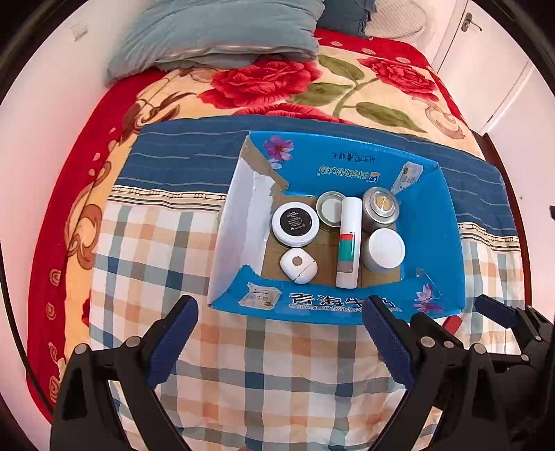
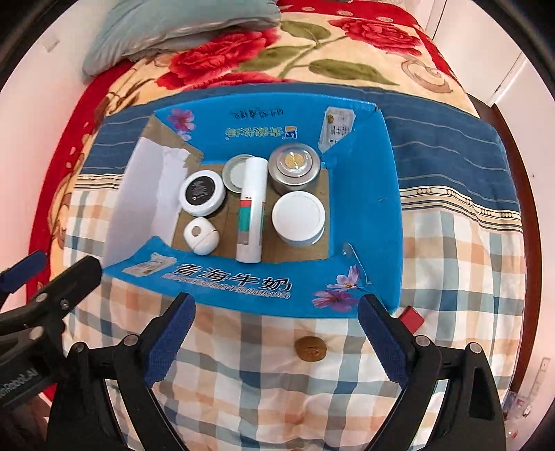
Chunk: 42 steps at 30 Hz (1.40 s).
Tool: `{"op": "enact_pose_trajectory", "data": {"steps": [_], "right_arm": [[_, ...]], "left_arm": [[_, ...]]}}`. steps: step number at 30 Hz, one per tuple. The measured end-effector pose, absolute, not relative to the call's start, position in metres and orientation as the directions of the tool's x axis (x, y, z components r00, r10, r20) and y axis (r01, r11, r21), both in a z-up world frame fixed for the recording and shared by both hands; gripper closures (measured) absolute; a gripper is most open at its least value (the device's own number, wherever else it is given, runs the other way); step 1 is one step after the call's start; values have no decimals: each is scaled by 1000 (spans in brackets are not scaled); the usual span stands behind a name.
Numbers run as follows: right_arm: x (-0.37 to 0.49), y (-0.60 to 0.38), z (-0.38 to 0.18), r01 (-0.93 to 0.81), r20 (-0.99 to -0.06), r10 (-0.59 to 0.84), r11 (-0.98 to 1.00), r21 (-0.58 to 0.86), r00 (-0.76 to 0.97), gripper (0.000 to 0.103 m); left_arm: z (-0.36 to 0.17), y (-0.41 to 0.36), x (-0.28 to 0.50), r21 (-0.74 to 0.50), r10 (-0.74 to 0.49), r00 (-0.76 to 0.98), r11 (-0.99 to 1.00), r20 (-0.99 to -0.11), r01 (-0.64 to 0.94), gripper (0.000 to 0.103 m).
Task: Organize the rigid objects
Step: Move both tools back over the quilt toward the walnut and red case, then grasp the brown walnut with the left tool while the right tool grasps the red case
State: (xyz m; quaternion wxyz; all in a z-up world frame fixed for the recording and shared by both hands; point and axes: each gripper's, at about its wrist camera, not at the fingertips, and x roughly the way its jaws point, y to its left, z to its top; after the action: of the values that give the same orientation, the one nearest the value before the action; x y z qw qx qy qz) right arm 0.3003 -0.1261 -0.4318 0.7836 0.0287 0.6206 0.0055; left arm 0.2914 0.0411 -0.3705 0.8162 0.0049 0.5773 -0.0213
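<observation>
Here, both grippers are seen spread wide and empty above a checked cloth (image 2: 263,388) laid over the bed. The left gripper (image 1: 281,343) is held with its blue-padded fingers (image 1: 173,343) far apart, nothing between them and nothing touched; the same is found for the right gripper (image 2: 275,341), whose jaws are released to nearly their widest, with only the cloth seen through the gap.

The blue cardboard box (image 2: 364,215) is taken as the landmark. Just nearer than its front wall, a round brown disc (image 2: 310,349) is found lying on the cloth between the right gripper's fingers in the right wrist view, though it is not touched by them. Beside the box's near right corner, a small red object (image 2: 412,317) is seen on the cloth.

Inside the box, the rigid objects are gathered on the cardboard floor. At the near left, a small white rounded case (image 1: 298,265) is placed; behind it lies a white jar with a black top (image 1: 295,223). Along the middle, a white tube with red and teal bands (image 1: 348,243) is laid lengthwise, front to back. Left of its far end, a shallow metal lid (image 1: 329,209) is set. At the near right stands a white-lidded jar (image 1: 385,250), and behind it a metal tin with a gold centre (image 1: 380,208).

Beyond the box, a red rose blanket (image 1: 263,83) and a grey-blue pillow (image 1: 222,31) are seen.
</observation>
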Motion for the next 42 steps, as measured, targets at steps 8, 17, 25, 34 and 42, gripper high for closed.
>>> {"op": "enact_pose_trajectory", "data": {"steps": [8,17,25,34,42], "right_arm": [[284,-128,-408,36,-966,54,997,65,251,6],[276,-145,-400,76,-963,70,993,93,262,6],[252,-233,-424,313,-975,30,945,100,219,6],[217,-307,-519,466,-996,63,881,81,55,8],[214,-338,-570,503,-998,44,862,56,35,9]], "left_arm": [[-357,38,287,-6,-22,358,999,-933,45,6],[-348,22,284,4,-14,383,999,-924,47,6],[-404,-34,262,-43,-64,260,995,-964,86,6],[-517,-105,244,-130,-134,21,982,-991,136,26],[-581,-141,244,-118,-107,-65,974,-992,193,58]]}}
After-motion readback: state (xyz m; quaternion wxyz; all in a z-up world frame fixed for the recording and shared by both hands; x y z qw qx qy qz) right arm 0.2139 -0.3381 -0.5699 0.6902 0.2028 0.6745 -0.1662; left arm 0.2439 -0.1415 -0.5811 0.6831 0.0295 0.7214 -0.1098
